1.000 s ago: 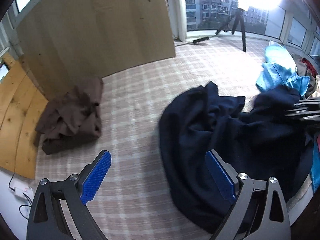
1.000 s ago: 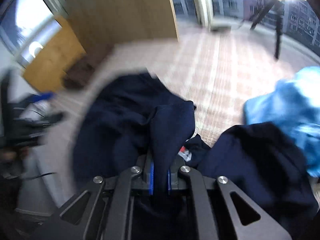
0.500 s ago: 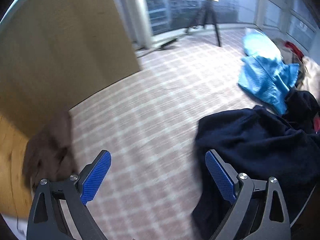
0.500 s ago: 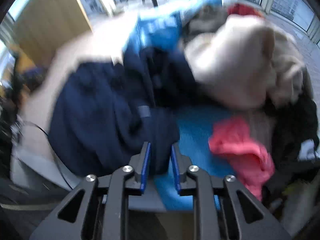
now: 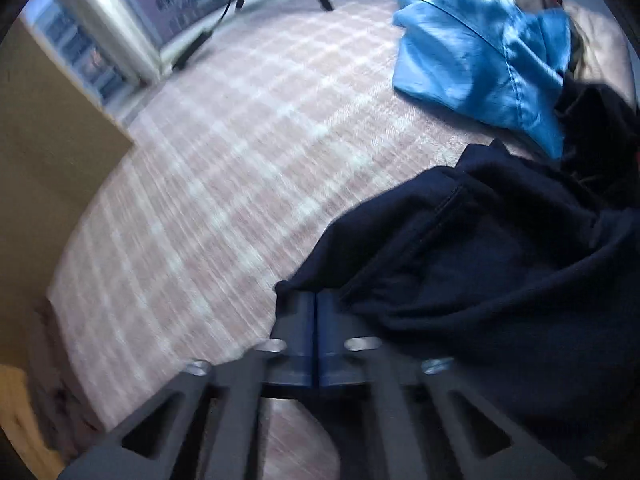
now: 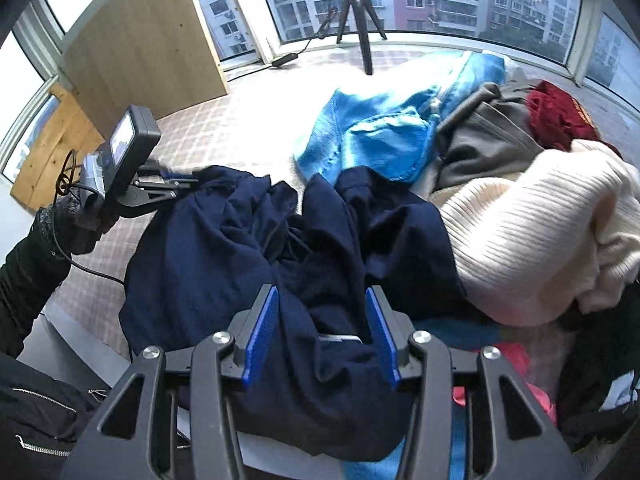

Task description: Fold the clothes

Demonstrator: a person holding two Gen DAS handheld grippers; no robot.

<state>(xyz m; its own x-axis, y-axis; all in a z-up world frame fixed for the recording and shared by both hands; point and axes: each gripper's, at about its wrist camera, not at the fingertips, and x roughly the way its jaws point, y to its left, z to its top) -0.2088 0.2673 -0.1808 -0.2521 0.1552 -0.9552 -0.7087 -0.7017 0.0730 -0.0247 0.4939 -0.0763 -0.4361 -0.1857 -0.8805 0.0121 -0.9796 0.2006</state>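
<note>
A crumpled navy garment [image 6: 224,264] lies on the checked cloth surface [image 5: 224,184]. In the left wrist view it fills the lower right [image 5: 480,280]. My left gripper [image 5: 316,298] is shut, its blue pads pressed together on the garment's near left corner; in the right wrist view it [image 6: 188,184] reaches into that edge from the left. My right gripper [image 6: 320,292] hangs low over the garment's near part. Its jaws are opening, and a loose navy fold lies between the blue pads [image 6: 260,328] without being pressed.
A bright blue garment [image 6: 376,140] lies behind the navy one. A pile at the right holds a cream knit sweater [image 6: 528,236], grey [image 6: 484,140], dark red [image 6: 556,112] and pink [image 6: 516,360] clothes. A tripod [image 6: 360,20] and a wooden board [image 6: 140,48] stand at the back.
My left gripper swung over to the navy garment's corner and went from wide open to shut on it. My right gripper's pads parted and released the navy fold.
</note>
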